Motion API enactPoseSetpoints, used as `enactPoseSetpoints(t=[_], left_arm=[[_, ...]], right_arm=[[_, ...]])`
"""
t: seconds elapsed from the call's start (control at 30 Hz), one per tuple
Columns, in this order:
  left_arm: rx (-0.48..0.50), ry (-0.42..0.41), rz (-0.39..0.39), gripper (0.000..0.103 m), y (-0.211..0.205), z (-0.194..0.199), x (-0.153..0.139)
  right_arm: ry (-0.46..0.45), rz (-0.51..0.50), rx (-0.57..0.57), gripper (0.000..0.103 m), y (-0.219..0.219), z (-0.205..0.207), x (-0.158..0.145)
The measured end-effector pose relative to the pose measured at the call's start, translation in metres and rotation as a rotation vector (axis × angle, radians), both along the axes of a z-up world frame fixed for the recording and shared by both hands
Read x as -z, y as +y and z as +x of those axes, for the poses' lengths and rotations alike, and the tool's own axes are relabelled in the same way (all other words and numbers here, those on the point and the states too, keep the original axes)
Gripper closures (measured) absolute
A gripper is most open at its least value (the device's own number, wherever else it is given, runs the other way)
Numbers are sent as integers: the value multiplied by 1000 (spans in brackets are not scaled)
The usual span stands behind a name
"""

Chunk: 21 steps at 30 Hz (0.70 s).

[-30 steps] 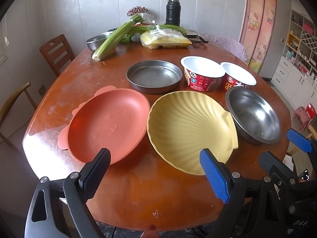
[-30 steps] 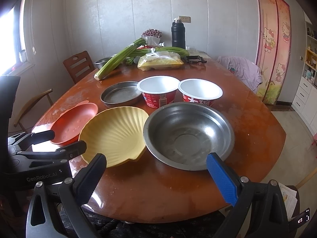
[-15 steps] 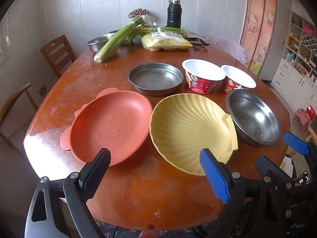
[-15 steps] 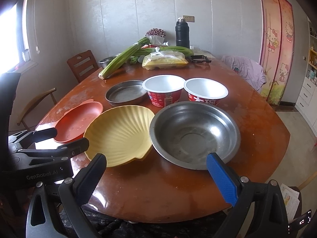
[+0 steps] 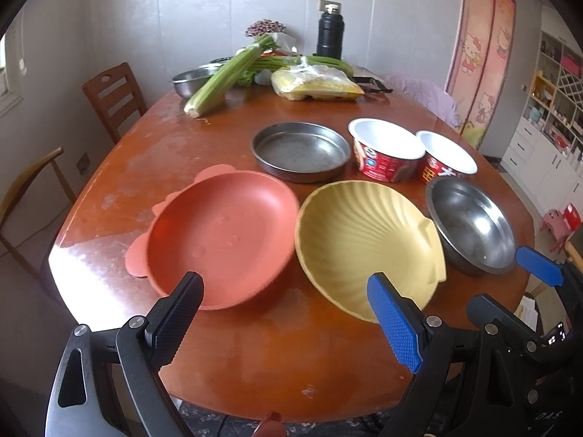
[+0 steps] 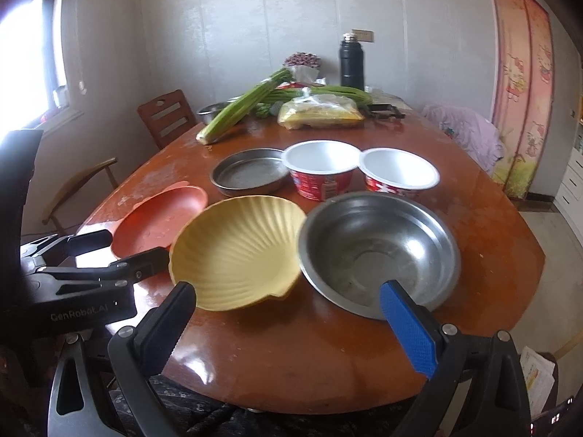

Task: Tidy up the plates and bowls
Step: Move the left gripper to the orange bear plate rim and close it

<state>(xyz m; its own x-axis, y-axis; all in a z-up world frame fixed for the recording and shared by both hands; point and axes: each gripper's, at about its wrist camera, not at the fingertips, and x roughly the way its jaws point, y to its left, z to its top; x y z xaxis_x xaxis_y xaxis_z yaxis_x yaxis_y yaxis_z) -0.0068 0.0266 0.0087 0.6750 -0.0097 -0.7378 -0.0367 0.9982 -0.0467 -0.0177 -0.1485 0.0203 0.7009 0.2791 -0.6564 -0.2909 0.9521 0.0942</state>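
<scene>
On the round wooden table (image 5: 255,357) a salmon-pink plate (image 5: 222,240) lies beside a yellow shell-shaped bowl (image 5: 364,236), and a steel bowl (image 5: 470,225) sits to the right. Behind them stand a flat steel pan (image 5: 300,151) and two red instant-noodle bowls (image 5: 386,149) (image 5: 446,160). My left gripper (image 5: 288,324) is open, low over the near edge, facing the pink plate and yellow bowl. My right gripper (image 6: 291,320) is open in front of the yellow bowl (image 6: 237,251) and steel bowl (image 6: 379,247). Neither gripper holds anything.
At the far end lie celery stalks (image 5: 226,76), a bagged yellow food pack (image 5: 317,85), a small steel bowl (image 5: 191,80) and a black flask (image 5: 329,32). Wooden chairs (image 5: 113,98) stand on the left. White shelves (image 5: 554,116) line the right wall.
Both grippers have moved forward and slightly lower toward the table, so the dishes look nearer and larger. Both stay open. No dish has moved.
</scene>
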Motion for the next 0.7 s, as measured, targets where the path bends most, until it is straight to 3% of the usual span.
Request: enactPoseSetpoints(t=[0.23,0.47,0.7], left_arm=[[-139,-6,-53,11,55,-4,-5],[-236,17,-82,11,101,-3,5],[-246,69,-139,11,116,8,23]], right_arm=[[-62,-17,-148,2,33,12,-22],[-10,-41,-296,2,84,47,-27],[45,-96,-324,2,121,88,-11]])
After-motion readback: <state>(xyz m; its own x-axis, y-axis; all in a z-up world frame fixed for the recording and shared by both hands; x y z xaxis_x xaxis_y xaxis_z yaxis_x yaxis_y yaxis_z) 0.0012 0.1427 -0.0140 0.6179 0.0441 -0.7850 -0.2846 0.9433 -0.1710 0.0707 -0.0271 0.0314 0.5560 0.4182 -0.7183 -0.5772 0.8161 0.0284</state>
